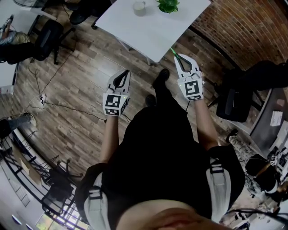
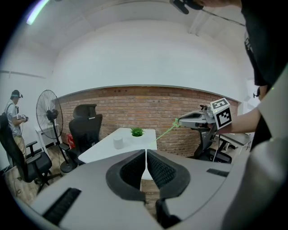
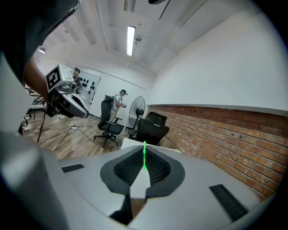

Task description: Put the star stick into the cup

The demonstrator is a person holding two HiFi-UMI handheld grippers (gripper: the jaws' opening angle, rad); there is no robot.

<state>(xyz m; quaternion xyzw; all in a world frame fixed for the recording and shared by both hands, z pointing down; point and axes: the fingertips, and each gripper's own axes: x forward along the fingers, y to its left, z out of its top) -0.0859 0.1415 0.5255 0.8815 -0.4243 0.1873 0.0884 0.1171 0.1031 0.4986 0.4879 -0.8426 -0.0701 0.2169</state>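
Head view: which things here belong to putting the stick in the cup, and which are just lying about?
Job: stick, held in the right tool; cup on the table.
Lying about: plant, chair, floor cable.

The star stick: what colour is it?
The star stick is bright green, clearest in the right gripper view.

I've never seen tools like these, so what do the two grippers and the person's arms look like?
Both the left gripper and right gripper are white-grey shells with black ribbed pads. Each carries a cube with black-and-white square markers. The forearms have no sleeves; the person wears a black top.
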